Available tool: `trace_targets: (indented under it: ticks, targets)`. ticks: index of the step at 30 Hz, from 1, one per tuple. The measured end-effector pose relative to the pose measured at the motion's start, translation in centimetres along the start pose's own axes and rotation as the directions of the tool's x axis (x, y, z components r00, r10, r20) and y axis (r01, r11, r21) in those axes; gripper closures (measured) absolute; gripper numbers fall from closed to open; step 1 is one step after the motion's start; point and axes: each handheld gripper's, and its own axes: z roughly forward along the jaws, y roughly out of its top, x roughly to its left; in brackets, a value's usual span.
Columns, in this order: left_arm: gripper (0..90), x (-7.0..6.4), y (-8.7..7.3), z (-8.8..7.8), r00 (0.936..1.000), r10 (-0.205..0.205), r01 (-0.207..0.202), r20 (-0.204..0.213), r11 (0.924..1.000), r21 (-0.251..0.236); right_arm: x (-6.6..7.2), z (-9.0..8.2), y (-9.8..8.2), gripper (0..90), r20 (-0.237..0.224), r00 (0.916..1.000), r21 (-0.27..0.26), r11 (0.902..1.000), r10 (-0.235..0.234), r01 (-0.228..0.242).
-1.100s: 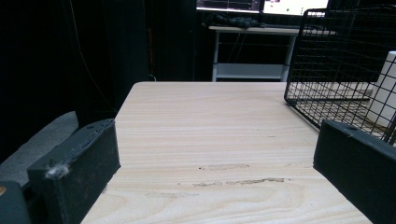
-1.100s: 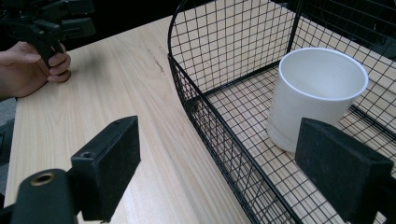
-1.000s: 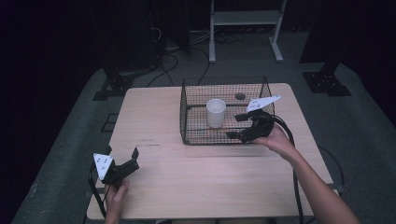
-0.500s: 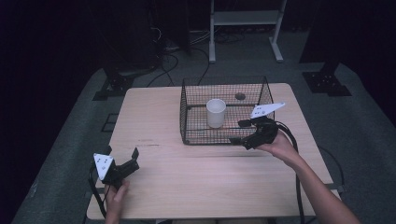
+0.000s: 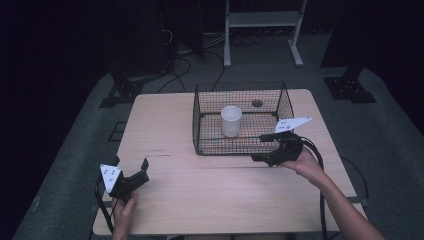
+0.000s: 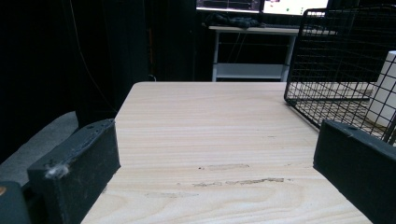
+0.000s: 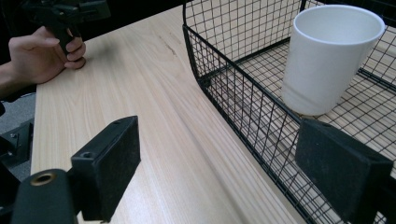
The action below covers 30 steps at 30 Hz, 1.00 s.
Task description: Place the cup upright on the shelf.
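Now R gripper [image 5: 267, 149], jaws wide & empty, has backed out of the wire basket [image 5: 200, 125] (white cup [image 5: 231, 120] left inside); L gripper [image 5: 131, 176] open, idle.

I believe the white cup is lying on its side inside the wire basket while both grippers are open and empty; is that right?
Not quite: the white cup stands upright inside the wire basket, as the right gripper view shows. Both the left gripper and right gripper are open and empty.

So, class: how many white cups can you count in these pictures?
1. The white cup stands upright inside the wire basket on the table, toward its left half. No other cup is visible.
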Motion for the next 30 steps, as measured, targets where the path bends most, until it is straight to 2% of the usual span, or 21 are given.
trace_targets:
  ticks: [14,24,30]
  targets:
    - [0.0,0.0,0.0,0.0,1.0,0.002,-0.002,0.0,1.0,0.0,0.0,-0.6,-1.7,13.5,0.016,0.9997,0.003,0.9999,0.017,-0.017]
    - [0.0,0.0,0.0,0.0,1.0,0.005,-0.005,0.0,1.0,0.001,0.6,-1.5,-3.4,13.5,0.032,0.9993,-0.02,0.9996,0.02,-0.019]
    - [0.0,-0.1,0.0,0.0,1.0,0.005,-0.005,0.0,1.0,0.001,0.7,-1.9,-4.6,13.5,0.051,0.9985,0.005,0.9998,0.018,-0.018]
